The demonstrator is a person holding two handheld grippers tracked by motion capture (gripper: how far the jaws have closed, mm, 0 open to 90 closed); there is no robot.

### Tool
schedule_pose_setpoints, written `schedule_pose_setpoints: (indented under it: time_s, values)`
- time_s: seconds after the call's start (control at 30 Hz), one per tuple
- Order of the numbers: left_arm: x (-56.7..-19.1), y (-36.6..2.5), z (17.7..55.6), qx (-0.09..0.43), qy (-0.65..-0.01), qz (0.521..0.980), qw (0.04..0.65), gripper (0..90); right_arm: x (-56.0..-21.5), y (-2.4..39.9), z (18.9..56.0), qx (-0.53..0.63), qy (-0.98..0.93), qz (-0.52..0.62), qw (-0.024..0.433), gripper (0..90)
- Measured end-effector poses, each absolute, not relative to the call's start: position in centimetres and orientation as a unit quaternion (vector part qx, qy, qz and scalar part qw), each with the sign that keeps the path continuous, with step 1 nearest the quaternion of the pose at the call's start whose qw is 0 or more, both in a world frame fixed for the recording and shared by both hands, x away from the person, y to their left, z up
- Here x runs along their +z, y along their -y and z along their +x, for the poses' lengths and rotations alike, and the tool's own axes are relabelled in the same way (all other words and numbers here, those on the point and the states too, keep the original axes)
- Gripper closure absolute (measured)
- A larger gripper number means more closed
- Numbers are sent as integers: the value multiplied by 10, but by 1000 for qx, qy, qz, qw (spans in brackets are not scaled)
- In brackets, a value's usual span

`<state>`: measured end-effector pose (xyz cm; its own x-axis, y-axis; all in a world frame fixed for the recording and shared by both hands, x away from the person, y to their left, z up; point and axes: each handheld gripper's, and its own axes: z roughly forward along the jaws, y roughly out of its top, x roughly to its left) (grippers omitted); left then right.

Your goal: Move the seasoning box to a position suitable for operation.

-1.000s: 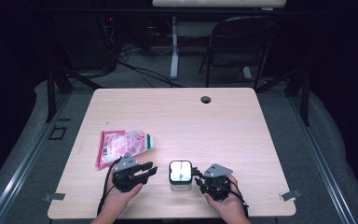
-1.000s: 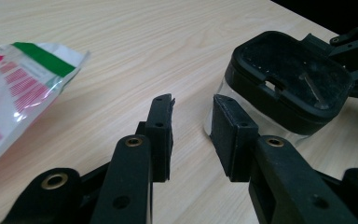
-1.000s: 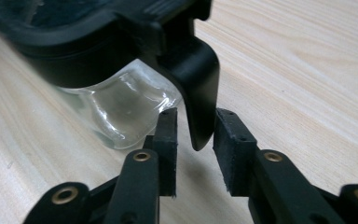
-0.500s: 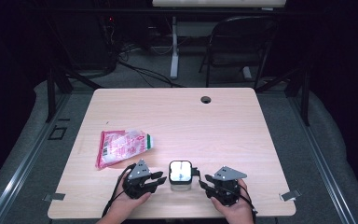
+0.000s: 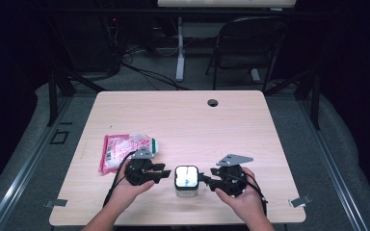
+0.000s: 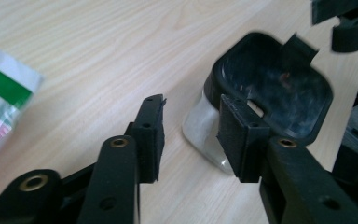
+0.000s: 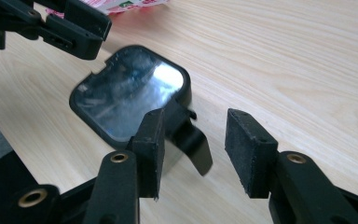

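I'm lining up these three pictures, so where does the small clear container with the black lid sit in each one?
High view: clear container with black lid, low centre, between both grippers.
Left gripper view: right of centre, beyond its jaws.
Right gripper view: left of centre.
Shared landmark: pink and green packet.

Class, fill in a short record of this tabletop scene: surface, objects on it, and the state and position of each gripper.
surface: light wooden table
container: small clear box with black lid, near the front edge, between the grippers
packet: pink and green packet, left of the box
left gripper: open, at the box's left side
right gripper: open, at the box's right side
held: nothing gripped
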<state>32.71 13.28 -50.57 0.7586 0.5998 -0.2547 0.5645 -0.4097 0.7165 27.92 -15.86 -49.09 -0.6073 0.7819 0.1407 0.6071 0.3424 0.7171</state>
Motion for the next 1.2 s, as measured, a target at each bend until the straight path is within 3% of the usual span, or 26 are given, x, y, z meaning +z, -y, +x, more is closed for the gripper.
schedule_pose_setpoints:
  time_s: [0.2, 0.43, 0.8, 0.9, 1.2]
  values:
    - [-488, -128, 339, 37, -349, 840, 414, 545, -481, 150, 296, 379, -808, 437, 113, 590]
    - [-480, -126, 344, 33, -343, 843, 414, 619, -471, 147, 308, 388, -794, 459, 87, 619]
    - [-484, -115, 328, 37, -328, 844, 423, 691, -469, 152, 296, 375, -788, 479, 94, 714]
    - [-487, -115, 328, 10, -322, 842, 432, 745, -473, 152, 294, 373, -790, 480, 86, 715]
    - [-494, -122, 326, -4, -319, 849, 422, 782, -485, 144, 294, 363, -792, 485, 74, 744]
